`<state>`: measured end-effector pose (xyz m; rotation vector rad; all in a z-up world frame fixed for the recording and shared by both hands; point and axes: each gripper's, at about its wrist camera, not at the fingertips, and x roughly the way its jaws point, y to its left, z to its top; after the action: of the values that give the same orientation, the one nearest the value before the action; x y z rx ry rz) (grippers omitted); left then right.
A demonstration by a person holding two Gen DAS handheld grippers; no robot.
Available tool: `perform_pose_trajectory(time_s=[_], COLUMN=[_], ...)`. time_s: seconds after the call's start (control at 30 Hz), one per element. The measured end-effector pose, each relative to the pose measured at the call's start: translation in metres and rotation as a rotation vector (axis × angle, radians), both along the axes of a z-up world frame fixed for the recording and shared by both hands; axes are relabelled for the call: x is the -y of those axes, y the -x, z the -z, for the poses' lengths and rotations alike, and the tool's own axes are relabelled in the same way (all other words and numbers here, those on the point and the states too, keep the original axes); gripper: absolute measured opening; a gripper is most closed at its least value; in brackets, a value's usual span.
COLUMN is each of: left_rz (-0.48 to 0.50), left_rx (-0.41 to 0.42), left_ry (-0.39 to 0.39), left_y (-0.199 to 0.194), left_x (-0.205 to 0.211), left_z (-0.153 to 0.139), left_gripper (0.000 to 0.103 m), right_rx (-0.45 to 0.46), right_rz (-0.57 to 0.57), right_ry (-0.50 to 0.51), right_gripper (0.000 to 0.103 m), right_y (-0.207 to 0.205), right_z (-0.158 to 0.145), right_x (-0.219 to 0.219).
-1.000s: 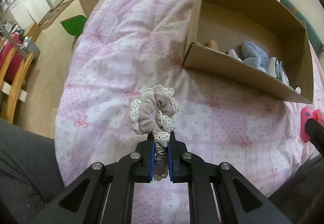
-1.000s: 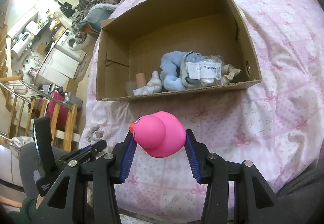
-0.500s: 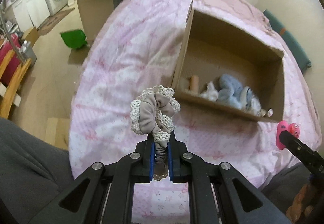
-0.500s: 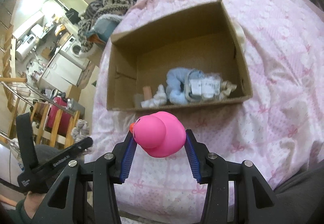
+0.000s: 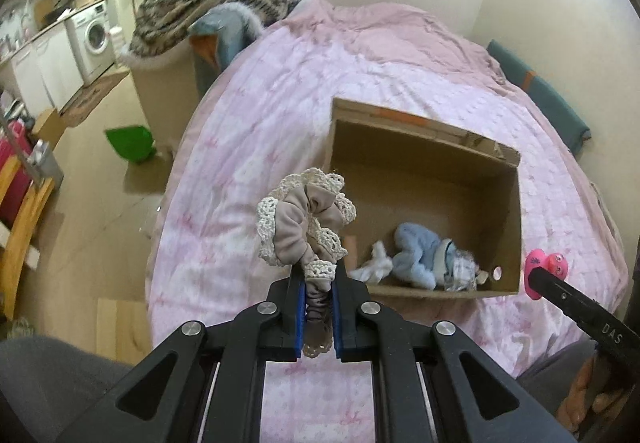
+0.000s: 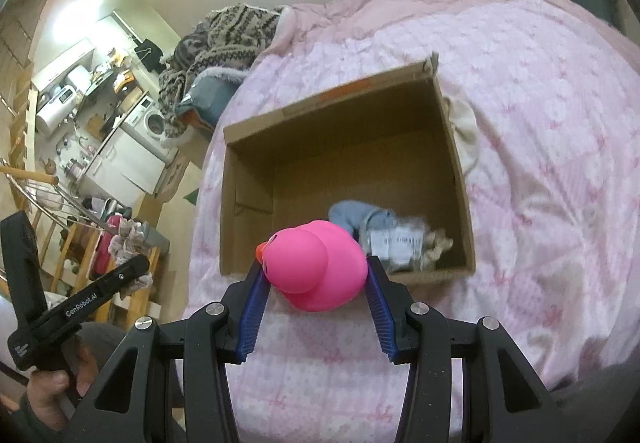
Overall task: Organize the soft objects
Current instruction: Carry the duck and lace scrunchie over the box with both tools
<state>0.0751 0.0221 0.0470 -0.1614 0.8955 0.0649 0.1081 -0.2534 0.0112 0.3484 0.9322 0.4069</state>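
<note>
Both tongs have been raised since the earlier frame, so the cardboard box (image 5: 424,179) on the bed (image 5: 256,131) is now seen from above; the left tongs (image 5: 318,317) are clamped nearly shut on a lace-trimmed scrunchie (image 5: 302,221), held above the box's near-left corner; the right tongs (image 6: 316,283) are closed on a pink rubber duck (image 6: 316,263) above the box's near wall; a blue soft toy (image 5: 420,253) is lying inside the box.

"GenRobot.AI" on the left claw (image 6: 130,273); "DAS" on the right claw (image 5: 538,277)

Pink duck (image 6: 316,263) — beige, lace-edged scrunchie (image 5: 304,223)
</note>
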Motion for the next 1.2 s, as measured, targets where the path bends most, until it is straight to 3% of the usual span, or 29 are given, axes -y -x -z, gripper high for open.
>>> perform_pose_trajectory(time_s=[0.27, 0.5, 0.63, 0.9, 1.2], left_rz=[0.101, 0.148, 0.178, 0.205, 0.193], left_rx=[-0.017, -0.011, -0.006, -0.069, -0.11], left_ry=[0.025, -0.005, -0.018, 0.023, 0.017], left_y=[-0.028, -0.057, -0.07, -0.088, -0.095], left_x=[0.02, 0.034, 0.042, 0.045, 0.049], left_z=[0.008, 0.02, 0.036, 0.081, 0.095], left_gripper=[0.01, 0.01, 0.01, 0.01, 0.01], right_rx=[0.051, 0.033, -0.02, -0.068, -0.076], right_rz=[-0.002, 0.007, 0.031, -0.001, -0.076], right_ry=[0.034, 0.035, -0.024, 0.038, 0.131], right_gripper=[0.05, 0.05, 0.05, 0.05, 0.05], right_y=[-0.024, -0.051, -0.061, -0.068, -0.064], right_z=[-0.007, 0.01, 0.032, 0.057, 0.071], right_x=[-0.002, -0.005, -0.002, -0.015, -0.038])
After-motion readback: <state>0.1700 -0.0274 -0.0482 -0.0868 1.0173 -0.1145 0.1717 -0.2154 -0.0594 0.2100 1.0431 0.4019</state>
